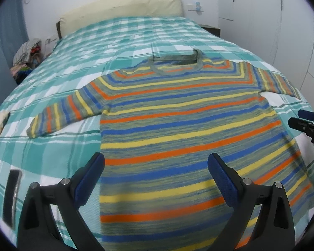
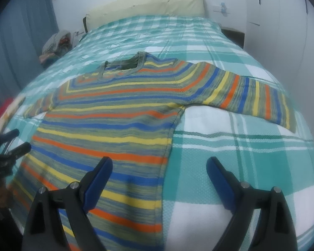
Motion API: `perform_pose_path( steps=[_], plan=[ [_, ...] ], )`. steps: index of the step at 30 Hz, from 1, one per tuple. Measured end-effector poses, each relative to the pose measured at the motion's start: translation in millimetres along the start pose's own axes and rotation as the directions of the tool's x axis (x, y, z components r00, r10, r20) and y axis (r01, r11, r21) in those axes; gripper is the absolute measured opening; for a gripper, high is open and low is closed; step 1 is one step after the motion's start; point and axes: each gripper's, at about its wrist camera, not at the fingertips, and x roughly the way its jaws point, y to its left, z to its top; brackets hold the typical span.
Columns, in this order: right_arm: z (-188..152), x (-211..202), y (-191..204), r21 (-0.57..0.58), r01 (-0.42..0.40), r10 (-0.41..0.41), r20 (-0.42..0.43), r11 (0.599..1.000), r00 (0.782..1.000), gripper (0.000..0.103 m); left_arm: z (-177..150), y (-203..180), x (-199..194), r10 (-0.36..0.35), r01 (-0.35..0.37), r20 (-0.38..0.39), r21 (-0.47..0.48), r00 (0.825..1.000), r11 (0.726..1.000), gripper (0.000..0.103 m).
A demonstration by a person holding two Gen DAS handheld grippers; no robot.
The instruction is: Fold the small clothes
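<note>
A small striped sweater in orange, yellow, blue and grey-green lies flat on the bed, neck away from me and both sleeves spread out. My left gripper hangs open over the sweater's lower left part, nothing between its fingers. In the right wrist view the same sweater fills the left half. My right gripper is open above the sweater's right side edge, straddling it without touching. Each gripper shows at the other view's edge: the right gripper and the left gripper.
The bed carries a teal and white plaid cover. A cream headboard stands at the far end. A heap of clothes sits off the bed's far left. A dark flat object lies on the cover at near left.
</note>
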Motion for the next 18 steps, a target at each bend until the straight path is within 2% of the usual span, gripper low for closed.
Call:
perform_pose_path(
  steps=[18],
  plan=[
    [0.3,2.0,-9.0,0.025,-0.016,0.017,-0.022,1.0,1.0,0.09,-0.4,3.7,7.3,0.035,-0.035,-0.03,-0.027,0.999,0.999,0.099]
  ],
)
